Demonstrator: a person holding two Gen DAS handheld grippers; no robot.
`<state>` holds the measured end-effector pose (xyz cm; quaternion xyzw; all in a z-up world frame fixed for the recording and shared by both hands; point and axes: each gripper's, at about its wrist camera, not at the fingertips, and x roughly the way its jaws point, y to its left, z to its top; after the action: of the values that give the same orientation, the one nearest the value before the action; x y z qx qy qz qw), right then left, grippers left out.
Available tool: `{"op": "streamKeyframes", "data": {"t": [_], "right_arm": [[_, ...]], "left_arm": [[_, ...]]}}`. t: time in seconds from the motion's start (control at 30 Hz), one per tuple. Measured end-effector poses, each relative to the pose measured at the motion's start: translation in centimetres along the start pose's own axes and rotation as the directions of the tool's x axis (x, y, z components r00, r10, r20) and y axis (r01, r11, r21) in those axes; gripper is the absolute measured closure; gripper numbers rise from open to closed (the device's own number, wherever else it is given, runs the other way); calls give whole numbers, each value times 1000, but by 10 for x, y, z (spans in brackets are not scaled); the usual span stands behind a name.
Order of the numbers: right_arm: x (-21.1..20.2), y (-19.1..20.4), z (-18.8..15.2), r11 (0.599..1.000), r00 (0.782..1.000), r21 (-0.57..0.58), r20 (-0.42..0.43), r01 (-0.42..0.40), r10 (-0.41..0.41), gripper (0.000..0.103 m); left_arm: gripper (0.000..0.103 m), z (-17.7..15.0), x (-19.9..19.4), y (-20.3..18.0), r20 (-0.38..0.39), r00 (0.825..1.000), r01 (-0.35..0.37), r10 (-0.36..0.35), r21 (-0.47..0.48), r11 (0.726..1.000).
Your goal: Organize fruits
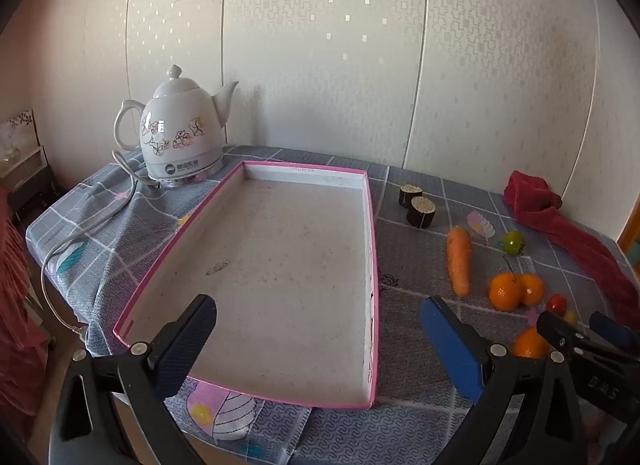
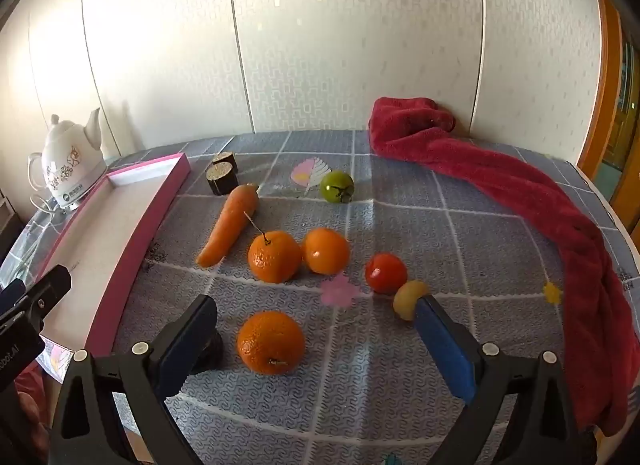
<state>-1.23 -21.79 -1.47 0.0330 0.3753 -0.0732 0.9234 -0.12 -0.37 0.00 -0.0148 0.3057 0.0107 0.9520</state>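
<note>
A shallow pink-rimmed tray lies bare on the checked cloth, under my open left gripper. To its right lie a carrot, two oranges side by side, a red tomato, a small yellow fruit and a green tomato. Another orange sits on the cloth between the wide-apart fingers of my open right gripper, touching neither. In the left wrist view the carrot and the oranges lie right of the tray.
A white flowered kettle with its cord stands at the tray's back left corner. Two dark round cut pieces sit behind the carrot. A red towel runs along the table's right side. A papered wall closes the back.
</note>
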Motion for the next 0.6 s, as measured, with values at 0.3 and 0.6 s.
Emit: {"op": "streamKeyframes", "data": {"t": [0.3,0.6], "right_arm": [[4,3,-2,1000,1000,8,2,-21,21,3],[5,0,0,999,1000,23,-9,-24,25,3]], "left_arm": [[0,-3,1,2,-10,1000,25,-25,12,1000],[0,-5,0,1,2,998,70,-70,-2,998]]}}
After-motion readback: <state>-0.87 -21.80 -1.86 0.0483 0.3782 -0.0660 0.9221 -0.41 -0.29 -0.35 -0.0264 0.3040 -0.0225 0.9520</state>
